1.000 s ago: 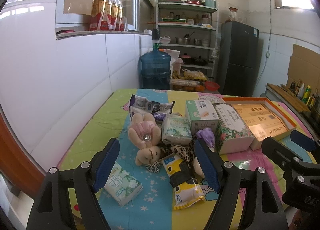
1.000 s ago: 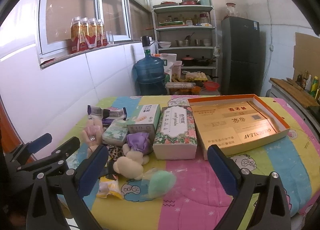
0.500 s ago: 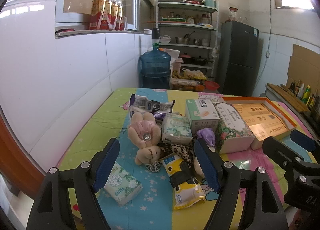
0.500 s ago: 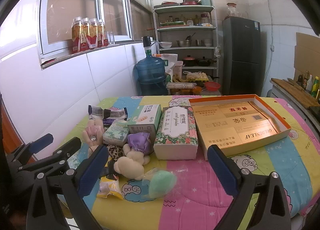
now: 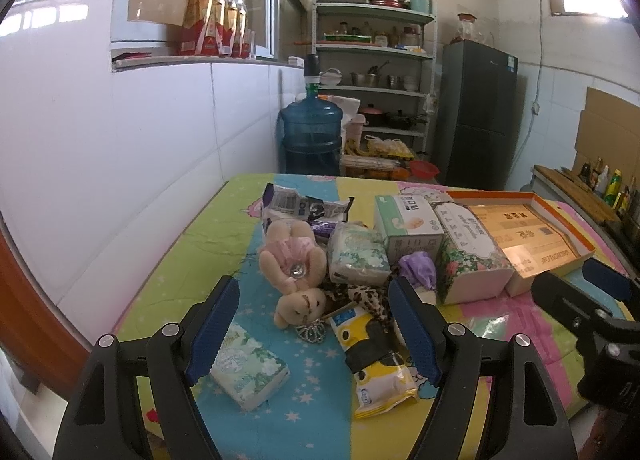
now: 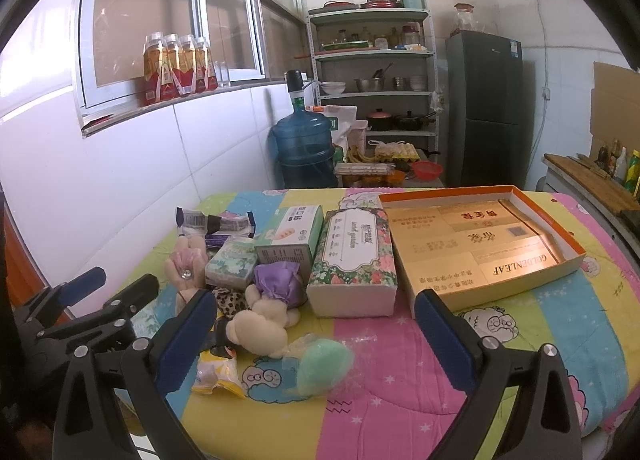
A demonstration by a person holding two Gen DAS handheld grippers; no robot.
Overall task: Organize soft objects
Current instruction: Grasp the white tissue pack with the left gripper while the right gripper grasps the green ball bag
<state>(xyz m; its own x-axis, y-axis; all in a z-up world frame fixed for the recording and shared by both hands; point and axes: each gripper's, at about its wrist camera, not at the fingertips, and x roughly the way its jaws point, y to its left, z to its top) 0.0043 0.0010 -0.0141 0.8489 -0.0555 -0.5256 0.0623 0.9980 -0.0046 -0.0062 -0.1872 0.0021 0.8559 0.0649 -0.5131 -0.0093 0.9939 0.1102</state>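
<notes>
— Left wrist view?
— The left gripper (image 5: 314,326) gapes wide, holding nothing, above the tabletop's near edge; a pink plush bear (image 5: 294,266) lies mid-table, a tissue pack (image 5: 250,370) near the left finger.
— Right wrist view?
— The right gripper (image 6: 316,334) is spread wide, empty — a green sponge (image 6: 322,366) and cream plush (image 6: 258,330) lie between its fingers, the orange tray (image 6: 576,258) toward the right edge.

The cream plush toy (image 5: 426,288) is mostly hidden in the left wrist view behind a finger of the left hand-held gripper (image 5: 314,328), only its purple dress shows. The leopard-print thing (image 6: 230,302) is buried in the pile, so no telling what it is. The small tissue pack (image 5: 248,370) is half tucked behind the other finger. Print on the gold box tray (image 6: 568,264) is too small to read except "GOLDENLEAF". The right hand-held gripper (image 5: 568,292) is cut off by the frame edge.
</notes>
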